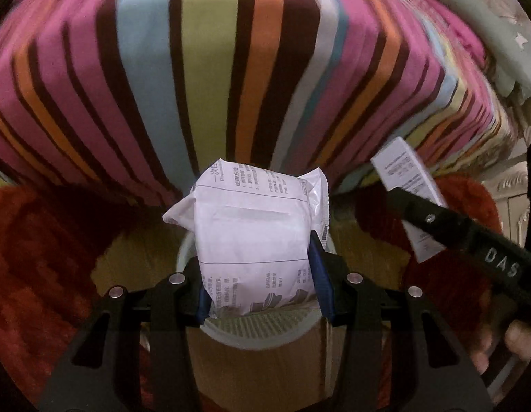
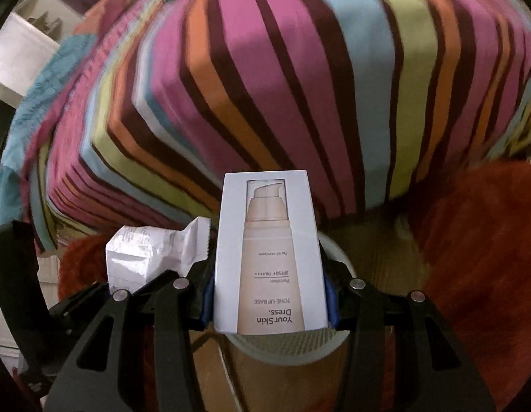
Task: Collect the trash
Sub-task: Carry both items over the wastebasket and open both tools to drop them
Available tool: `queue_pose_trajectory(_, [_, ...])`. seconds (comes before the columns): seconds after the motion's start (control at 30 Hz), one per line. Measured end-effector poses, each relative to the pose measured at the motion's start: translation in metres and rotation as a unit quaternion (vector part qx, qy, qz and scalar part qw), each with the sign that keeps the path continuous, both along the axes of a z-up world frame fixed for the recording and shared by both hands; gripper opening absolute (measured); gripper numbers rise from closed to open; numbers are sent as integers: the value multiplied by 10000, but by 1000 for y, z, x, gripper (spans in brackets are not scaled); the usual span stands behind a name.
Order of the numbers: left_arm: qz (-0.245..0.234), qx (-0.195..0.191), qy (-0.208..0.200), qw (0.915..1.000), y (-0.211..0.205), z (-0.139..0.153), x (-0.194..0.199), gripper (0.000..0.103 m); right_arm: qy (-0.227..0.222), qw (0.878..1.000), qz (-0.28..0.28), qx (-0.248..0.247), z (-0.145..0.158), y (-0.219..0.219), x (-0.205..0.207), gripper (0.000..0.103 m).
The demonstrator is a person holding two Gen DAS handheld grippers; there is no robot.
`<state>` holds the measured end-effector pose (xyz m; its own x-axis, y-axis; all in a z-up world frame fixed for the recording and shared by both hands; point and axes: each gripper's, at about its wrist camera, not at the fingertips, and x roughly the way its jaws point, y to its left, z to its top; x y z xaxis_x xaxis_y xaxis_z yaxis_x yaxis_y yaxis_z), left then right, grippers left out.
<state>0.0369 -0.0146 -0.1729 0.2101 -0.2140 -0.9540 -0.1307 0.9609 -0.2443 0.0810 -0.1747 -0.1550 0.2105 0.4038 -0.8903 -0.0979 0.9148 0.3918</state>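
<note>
My left gripper (image 1: 262,274) is shut on a white plastic packet (image 1: 255,237) with printed text, held above a white mesh trash bin (image 1: 265,329). My right gripper (image 2: 269,295) is shut on a white cosmetics box (image 2: 269,257) showing a beige pump bottle, also above the bin's rim (image 2: 282,350). The box also shows in the left wrist view (image 1: 406,178), at the right behind the other gripper's black arm. The packet also shows in the right wrist view (image 2: 152,257), at the left.
A bed with a striped cover (image 1: 231,68) fills the background straight ahead. A red shaggy rug (image 1: 42,257) lies on a wooden floor (image 1: 265,377) around the bin. White furniture (image 1: 512,199) stands at the far right.
</note>
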Motion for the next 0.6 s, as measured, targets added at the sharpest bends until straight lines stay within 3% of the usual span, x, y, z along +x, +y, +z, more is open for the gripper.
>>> queue_pose_trajectory(0.37, [21,-195,1104,9937,-7,-53,4,47,1456,9892,-117,129,-58,8,5,45])
queue_pose_trajectory(0.6, [30,-170,1729,9848,-10,-82,3,47,1940,9806,-258,81,-81,12,5,45])
